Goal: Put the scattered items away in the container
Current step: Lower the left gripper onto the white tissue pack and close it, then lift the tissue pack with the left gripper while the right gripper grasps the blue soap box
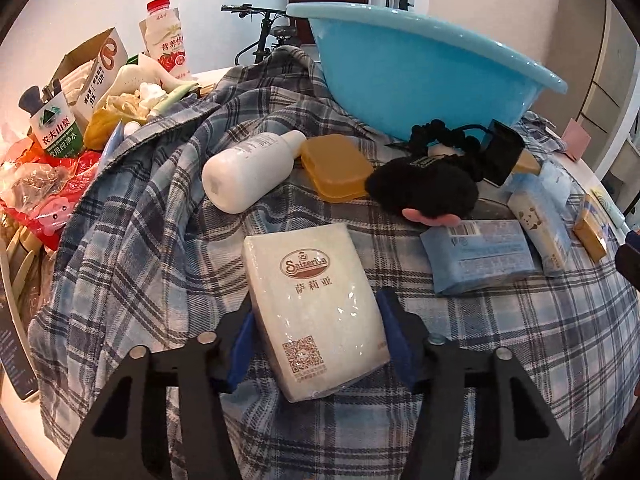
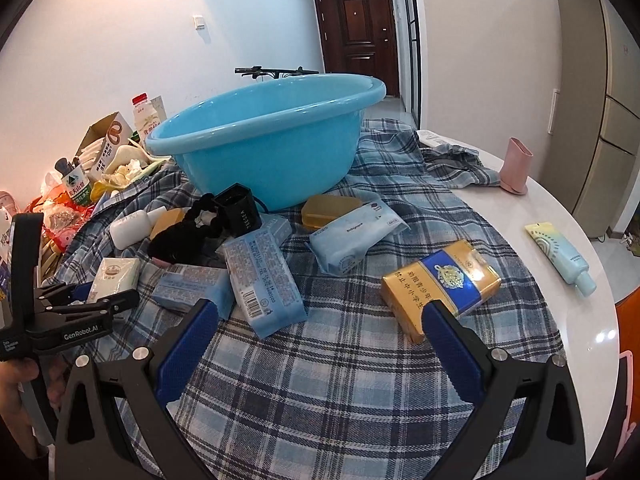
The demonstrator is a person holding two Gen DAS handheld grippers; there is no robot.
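Note:
A white wrapped napkin pack (image 1: pixel 316 312) lies on the plaid shirt, and my left gripper (image 1: pixel 318 340) is shut on it, one blue pad against each long side. The right wrist view shows the same left gripper (image 2: pixel 96 296) low at the left, on that pack (image 2: pixel 114 276). My right gripper (image 2: pixel 320 312) hangs open over bare plaid cloth, with a gold and blue box (image 2: pixel 440 284) just beyond its right finger. The light blue basin (image 2: pixel 260 160) stands behind the items. Light blue tissue packs (image 2: pixel 264 276), a wipes pack (image 2: pixel 356 236), a white bottle (image 1: pixel 248 168) and an amber soap box (image 1: pixel 336 168) lie scattered.
A black fluffy item (image 1: pixel 424 188) and a black box (image 2: pixel 240 212) sit before the basin. Cartons, bottles and bags (image 1: pixel 80 112) crowd the left. A pink cup (image 2: pixel 516 166) and a pale tube (image 2: pixel 564 256) lie on the white table near its right edge.

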